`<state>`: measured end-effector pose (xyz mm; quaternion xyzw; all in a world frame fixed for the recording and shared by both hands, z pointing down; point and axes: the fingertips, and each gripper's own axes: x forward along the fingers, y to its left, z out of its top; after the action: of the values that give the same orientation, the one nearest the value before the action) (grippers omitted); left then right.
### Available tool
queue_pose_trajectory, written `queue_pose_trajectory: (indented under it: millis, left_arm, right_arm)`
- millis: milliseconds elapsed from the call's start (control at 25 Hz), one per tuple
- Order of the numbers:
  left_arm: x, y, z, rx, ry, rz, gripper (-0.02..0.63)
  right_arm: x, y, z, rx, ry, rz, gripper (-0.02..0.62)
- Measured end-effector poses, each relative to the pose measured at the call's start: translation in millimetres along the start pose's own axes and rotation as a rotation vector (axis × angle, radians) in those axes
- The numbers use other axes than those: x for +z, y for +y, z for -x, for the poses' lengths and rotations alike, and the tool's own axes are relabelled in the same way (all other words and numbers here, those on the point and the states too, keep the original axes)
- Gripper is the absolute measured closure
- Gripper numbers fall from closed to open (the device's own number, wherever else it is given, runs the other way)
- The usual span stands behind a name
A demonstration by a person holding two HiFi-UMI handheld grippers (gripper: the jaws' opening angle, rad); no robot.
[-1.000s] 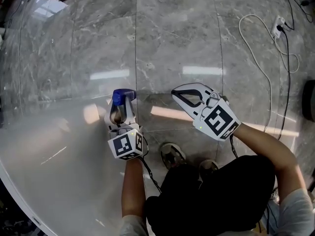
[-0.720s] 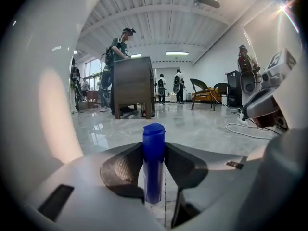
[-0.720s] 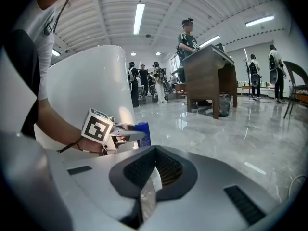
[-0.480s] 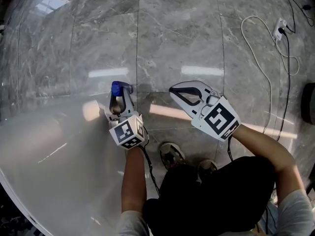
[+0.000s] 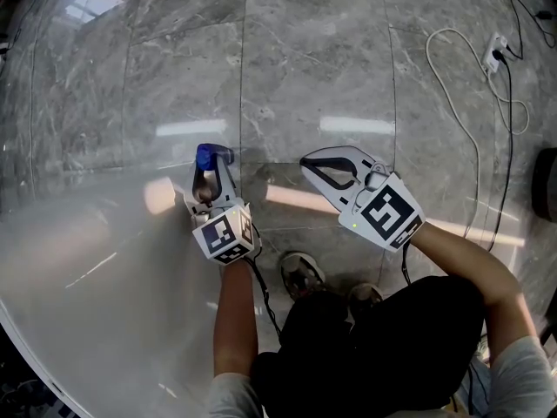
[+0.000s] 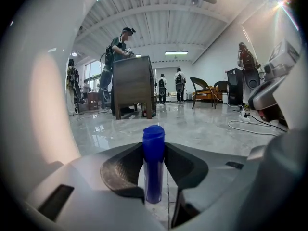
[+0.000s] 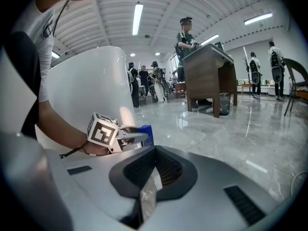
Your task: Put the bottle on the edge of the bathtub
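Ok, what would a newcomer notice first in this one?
The blue bottle stands upright, clamped in the left gripper, next to the big white bathtub that fills the head view's lower left. The right gripper hangs empty over the grey marble floor, with its jaws together.

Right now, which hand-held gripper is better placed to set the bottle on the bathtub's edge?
Left: the left hand-held gripper is shut on the blue bottle beside the bathtub; the right hand-held gripper is empty, farther off.
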<state>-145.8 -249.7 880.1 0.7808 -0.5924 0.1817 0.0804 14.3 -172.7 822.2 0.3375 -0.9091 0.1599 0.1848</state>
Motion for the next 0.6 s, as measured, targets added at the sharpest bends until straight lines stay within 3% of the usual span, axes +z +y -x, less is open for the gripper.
queue_pose_trajectory:
  millis: [600]
  left_arm:
    - [-2.6, 0.8, 7.5, -0.020, -0.002, 0.038, 0.460]
  right_arm:
    - [-0.7, 3.7, -3.4, 0.004, -0.004, -0.013, 0.589]
